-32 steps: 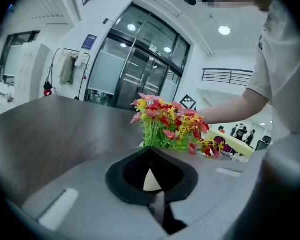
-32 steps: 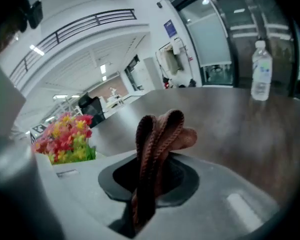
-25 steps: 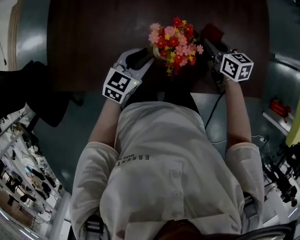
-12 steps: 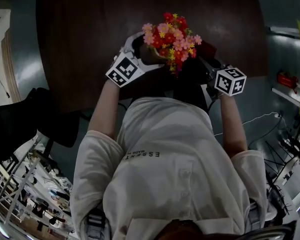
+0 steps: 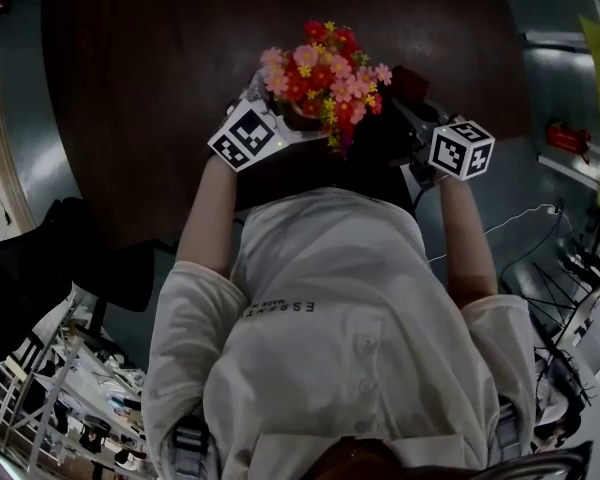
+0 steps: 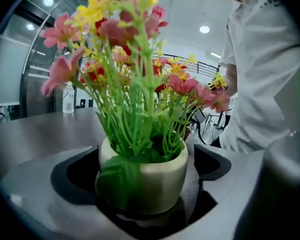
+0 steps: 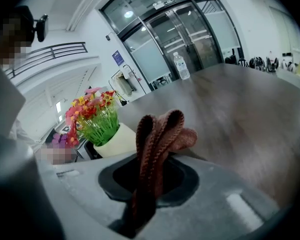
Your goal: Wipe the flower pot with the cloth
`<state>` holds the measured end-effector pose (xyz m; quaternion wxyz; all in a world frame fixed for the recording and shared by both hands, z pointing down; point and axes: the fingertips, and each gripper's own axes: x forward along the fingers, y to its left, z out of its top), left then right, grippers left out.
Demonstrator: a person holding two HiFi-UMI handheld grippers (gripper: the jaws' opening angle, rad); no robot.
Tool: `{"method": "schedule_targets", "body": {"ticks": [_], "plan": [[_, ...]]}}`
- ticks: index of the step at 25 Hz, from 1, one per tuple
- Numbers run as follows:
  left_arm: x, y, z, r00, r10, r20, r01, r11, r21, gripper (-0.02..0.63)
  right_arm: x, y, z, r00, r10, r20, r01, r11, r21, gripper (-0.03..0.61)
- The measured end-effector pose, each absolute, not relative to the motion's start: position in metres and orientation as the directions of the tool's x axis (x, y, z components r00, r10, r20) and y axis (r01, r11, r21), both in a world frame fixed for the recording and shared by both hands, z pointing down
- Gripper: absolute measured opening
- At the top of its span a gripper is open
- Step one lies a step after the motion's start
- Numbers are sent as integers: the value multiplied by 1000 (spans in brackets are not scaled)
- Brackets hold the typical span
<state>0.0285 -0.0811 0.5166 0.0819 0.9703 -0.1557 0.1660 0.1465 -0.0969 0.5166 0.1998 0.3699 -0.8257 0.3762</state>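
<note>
The cream flower pot [image 6: 150, 181] with pink, red and yellow flowers [image 5: 325, 68] stands on the dark table [image 5: 160, 58]. My left gripper [image 6: 145, 166] is open; its jaws have just been opening. The pot sits between the black pads [image 6: 75, 176], with a gap showing on each side. In the head view the left gripper [image 5: 268, 98] lies at the flowers' left. My right gripper [image 7: 150, 179] is shut on a folded brown-red cloth [image 7: 160, 129], which sticks up out of its jaws. It hovers to the right of the pot [image 7: 121, 140], apart from it, and appears as the right gripper [image 5: 417, 106] in the head view.
A water bottle [image 7: 180, 66] stands far back on the table, also visible as the bottle [image 6: 67, 98] behind the flowers. The person's white shirt [image 5: 330, 348] fills the near side. A black chair [image 5: 40, 268] is on the left, and a red object [image 5: 563, 136] sits on a shelf on the right.
Both grippers and the flowers now sit farther in over the table. The left gripper has rolled and drawn in closer beside the flowers. The right gripper still holds the cloth.
</note>
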Motion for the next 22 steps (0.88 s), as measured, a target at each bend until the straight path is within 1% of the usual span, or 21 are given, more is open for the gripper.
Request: {"method": "schedule_targets", "body": {"ticks": [2,4,11,16,19,22], "plan": [[32,-82,521,886,-266,379,-331,-936,116,595,146,-96,517,-650,-466,600,-759,433,-485,48],[31,-85,523,874,-286,393,-354,-929,112,537,144,-92,517,-653,-463,599,-757,432,-490,48],[24,-84,525,864,-325,385,-393,-913,110,538,139,-78,519,-658,-440,611,-752,433,-497,48],[19,-82,488,851,-389,354,-450,-887,107,537,137,-68,513,-666,-410,623,-739,474,-478,48],[22,-90,451,843,-456,287,-515,-837,183,537,137,-69,507,-683,-400,612,-725,479,-496,48],[16,-97,410,829,-511,226,-557,-785,271,535,113,-74,491,-716,-387,580,-690,518,-506,48]]}}
